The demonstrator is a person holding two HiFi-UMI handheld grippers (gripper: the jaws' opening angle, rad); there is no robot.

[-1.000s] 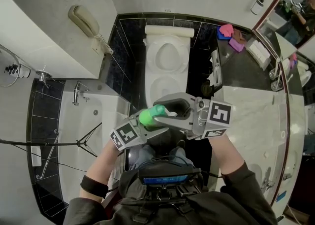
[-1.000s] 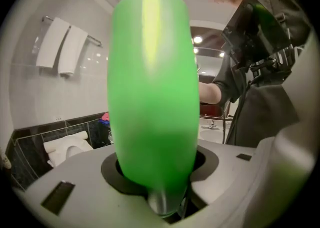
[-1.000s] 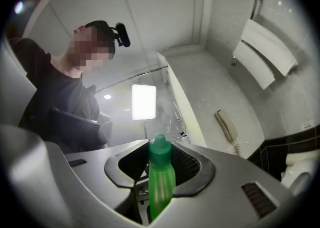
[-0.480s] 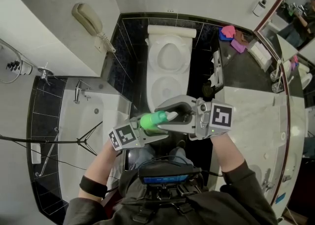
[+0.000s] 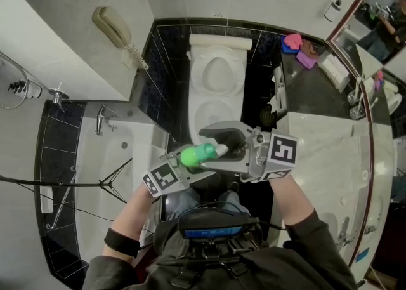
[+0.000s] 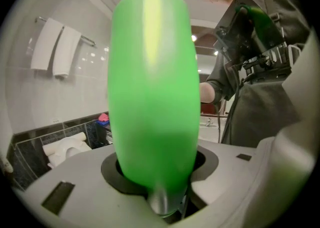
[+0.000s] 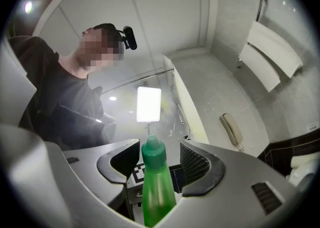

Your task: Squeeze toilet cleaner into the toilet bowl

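bathroom, toilet (image 5: 217,73) ahead: left claw (image 5: 188,162) clamps green bottle (image 5: 198,153), right claw (image 5: 223,144) just opening, loose round its cap (image 7: 152,149).

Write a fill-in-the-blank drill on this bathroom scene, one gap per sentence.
1. The left gripper is shut on a ____ bottle.
2. A phone hangs on the ____.
3. In the head view, the bathtub lies on the ____ side of the toilet.

Missing words: green; wall; left.
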